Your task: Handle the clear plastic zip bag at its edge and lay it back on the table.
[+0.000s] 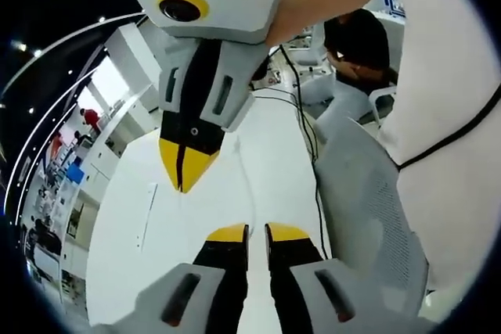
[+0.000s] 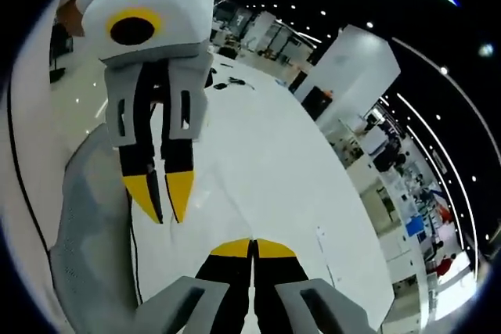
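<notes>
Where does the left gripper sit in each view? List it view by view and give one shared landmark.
Left gripper view: left gripper rises from the bottom centre, its fingers slightly apart over the table.
Right gripper view: it hangs down from the upper left, tips pointing at the picture's bottom.
Shared landmark: the grey chair, right of the table in the left gripper view, left of it in the right gripper view.

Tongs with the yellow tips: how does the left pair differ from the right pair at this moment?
The left tongs show a narrow gap between their yellow tips; the right tongs have theirs pressed together. The left tongs hang near the table's edge, beside a grey mesh chair; the right tongs hang further in over the white table. Both have black jaws, yellow tips and pale grey bodies, and nothing shows gripped in either.
</notes>
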Demonstrator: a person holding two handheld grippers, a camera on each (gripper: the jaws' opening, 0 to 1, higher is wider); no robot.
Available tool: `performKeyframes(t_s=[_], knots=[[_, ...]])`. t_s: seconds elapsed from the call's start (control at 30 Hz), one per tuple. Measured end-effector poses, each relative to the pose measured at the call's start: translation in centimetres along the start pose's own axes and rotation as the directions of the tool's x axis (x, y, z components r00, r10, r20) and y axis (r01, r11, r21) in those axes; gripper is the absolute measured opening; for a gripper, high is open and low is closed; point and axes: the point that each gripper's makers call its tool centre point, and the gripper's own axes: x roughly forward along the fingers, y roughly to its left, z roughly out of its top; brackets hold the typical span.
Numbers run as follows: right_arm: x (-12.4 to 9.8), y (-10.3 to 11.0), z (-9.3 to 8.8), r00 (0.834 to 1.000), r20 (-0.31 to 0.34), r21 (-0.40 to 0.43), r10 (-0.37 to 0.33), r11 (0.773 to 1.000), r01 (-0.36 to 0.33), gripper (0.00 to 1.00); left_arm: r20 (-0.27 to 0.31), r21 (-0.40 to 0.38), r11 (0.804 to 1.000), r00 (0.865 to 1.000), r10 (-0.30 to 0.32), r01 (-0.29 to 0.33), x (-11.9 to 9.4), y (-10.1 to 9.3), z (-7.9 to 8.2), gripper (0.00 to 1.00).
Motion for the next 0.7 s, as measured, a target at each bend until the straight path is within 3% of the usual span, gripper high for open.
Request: performKeyframes(t_s=[0.37,0.7], knots=[[-0.1,-0.5,-0.2,1.0,-0.005,-0.012,-0.011,1.0,0.011,0.0,0.056,-0.047,0.997,0.997,0.06,-0.057,-0.4,0.7,0.6,0.15],[-0.3,-0.9,-0.2,1.0,-0.004,-0.011,-0.023,1.0,0.023,0.0,0.146,-0.168,0.978,0.978,0.151,-0.126,-1.3,1.7,1.0,0.25]])
